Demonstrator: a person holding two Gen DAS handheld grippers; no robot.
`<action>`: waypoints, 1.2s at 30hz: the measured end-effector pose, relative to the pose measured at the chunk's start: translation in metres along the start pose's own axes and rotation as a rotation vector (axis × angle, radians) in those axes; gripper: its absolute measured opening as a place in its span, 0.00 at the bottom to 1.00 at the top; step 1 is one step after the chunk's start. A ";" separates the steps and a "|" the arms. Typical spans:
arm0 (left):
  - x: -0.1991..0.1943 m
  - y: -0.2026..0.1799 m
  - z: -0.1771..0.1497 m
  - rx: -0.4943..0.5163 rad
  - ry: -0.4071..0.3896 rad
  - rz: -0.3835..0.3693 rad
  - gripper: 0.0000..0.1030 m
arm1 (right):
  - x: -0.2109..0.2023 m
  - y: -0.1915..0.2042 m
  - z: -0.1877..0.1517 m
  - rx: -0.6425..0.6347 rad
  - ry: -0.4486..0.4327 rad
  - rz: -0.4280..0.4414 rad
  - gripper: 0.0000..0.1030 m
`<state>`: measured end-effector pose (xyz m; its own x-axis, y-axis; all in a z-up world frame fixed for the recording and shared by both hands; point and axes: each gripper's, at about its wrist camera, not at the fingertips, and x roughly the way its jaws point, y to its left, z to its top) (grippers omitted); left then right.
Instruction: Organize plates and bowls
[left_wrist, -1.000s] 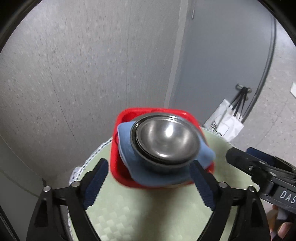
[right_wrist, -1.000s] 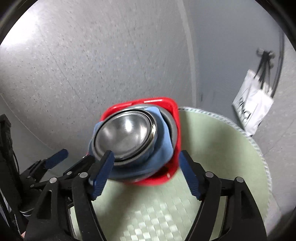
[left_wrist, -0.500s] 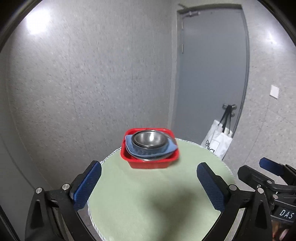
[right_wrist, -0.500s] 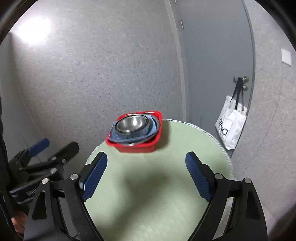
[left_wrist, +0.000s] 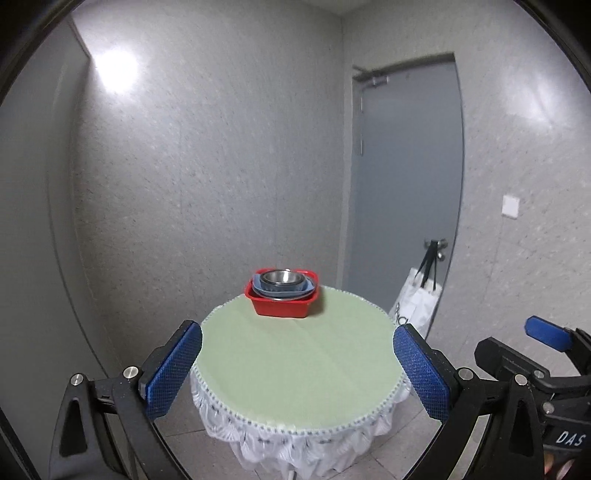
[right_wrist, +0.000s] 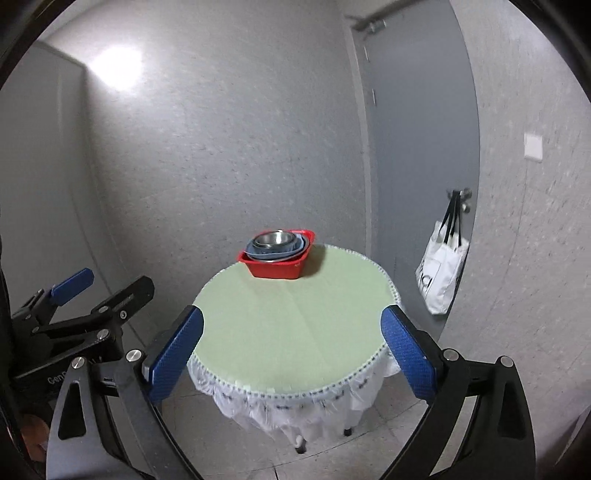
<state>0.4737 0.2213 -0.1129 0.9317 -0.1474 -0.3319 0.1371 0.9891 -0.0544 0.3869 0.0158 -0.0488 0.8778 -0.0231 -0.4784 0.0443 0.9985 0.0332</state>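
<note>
A red square basin (left_wrist: 282, 308) stands at the far edge of a round table (left_wrist: 295, 365). Inside it a blue dish (left_wrist: 312, 286) holds nested steel bowls (left_wrist: 282, 277). The stack also shows in the right wrist view, basin (right_wrist: 275, 268) and steel bowl (right_wrist: 272, 238). My left gripper (left_wrist: 297, 369) is open and empty, well back from the basin above the table's near edge. My right gripper (right_wrist: 293, 354) is open and empty, also far back. Each gripper shows at the side of the other's view, the right one (left_wrist: 543, 350) and the left one (right_wrist: 77, 295).
The table has a pale green top (right_wrist: 291, 325) and a white frilled skirt (right_wrist: 295, 410). A grey door (left_wrist: 402, 184) stands behind on the right, with a white tote bag (left_wrist: 415, 308) hanging from its handle. Speckled grey walls enclose the corner.
Both grippers have pulled far back and up from the basin. The stack looked close between the fingers one second ago and now sits small at the table's far edge.
</note>
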 end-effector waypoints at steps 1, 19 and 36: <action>-0.025 -0.002 -0.007 -0.002 -0.005 -0.007 1.00 | -0.019 0.003 -0.006 -0.005 -0.015 -0.007 1.00; -0.404 0.037 -0.130 0.073 -0.079 -0.056 1.00 | -0.299 0.078 -0.118 0.027 -0.118 -0.097 1.00; -0.636 0.020 -0.177 0.070 -0.124 -0.063 1.00 | -0.469 0.087 -0.169 -0.022 -0.161 -0.126 1.00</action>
<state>-0.1754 0.3336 -0.0702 0.9543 -0.2119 -0.2106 0.2159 0.9764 -0.0042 -0.1015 0.1224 0.0297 0.9309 -0.1537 -0.3313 0.1495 0.9880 -0.0384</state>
